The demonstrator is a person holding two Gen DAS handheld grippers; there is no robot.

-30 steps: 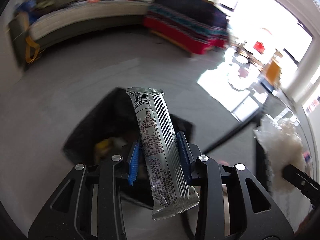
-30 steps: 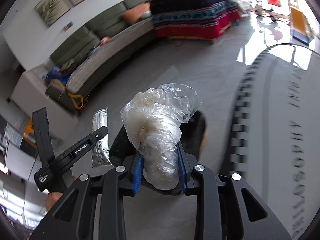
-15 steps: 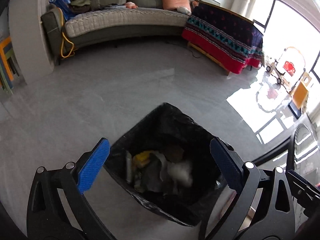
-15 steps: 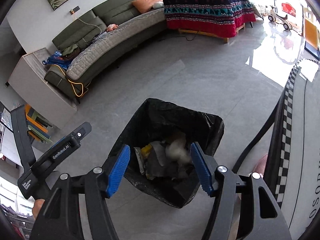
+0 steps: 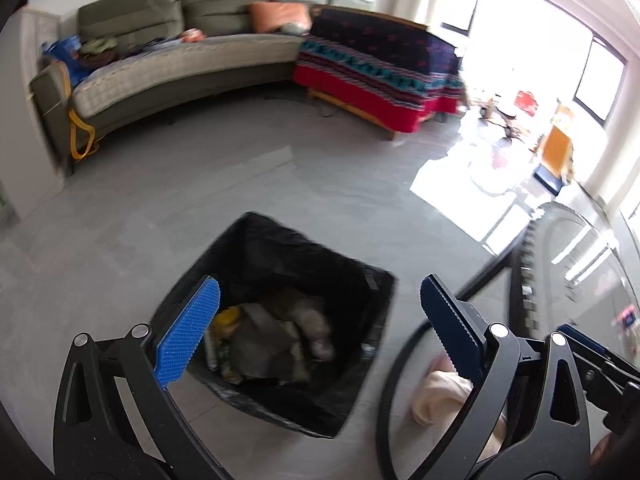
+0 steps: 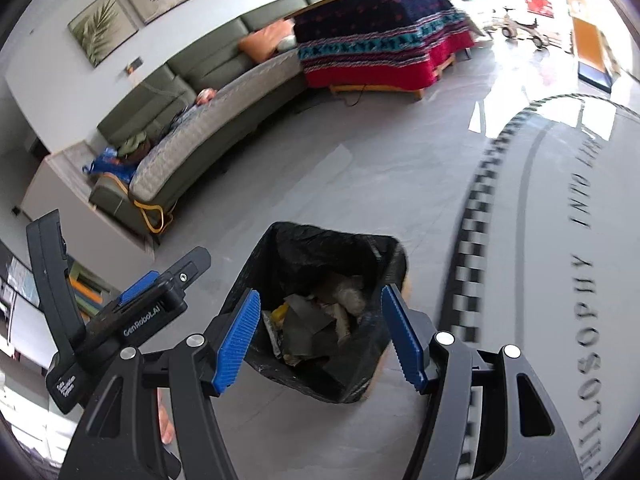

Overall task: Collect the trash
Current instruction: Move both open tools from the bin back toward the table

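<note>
A black-lined trash bin [image 5: 256, 240] stands on the grey floor below both grippers; it also shows in the right wrist view [image 6: 308, 240]. Inside lies a pile of trash [image 5: 276, 332]: grey wrappers, a pale crumpled bag and something yellow, also seen in the right wrist view [image 6: 320, 320]. My left gripper [image 5: 320, 320] is open and empty above the bin. My right gripper [image 6: 320, 332] is open and empty above the bin. The left gripper shows at the left of the right wrist view [image 6: 160, 284].
A round glass table with a checkered rim [image 6: 560, 240] stands right of the bin; its edge shows in the left wrist view [image 5: 580, 280]. A green sofa [image 5: 180, 40] and a blanket-covered bench [image 5: 380, 64] line the far wall.
A second ago the left gripper held a silver snack wrapper and the right a crumpled clear plastic bag. Both jaws opened and the items fell into the bin. Both grippers have since shifted slightly.
</note>
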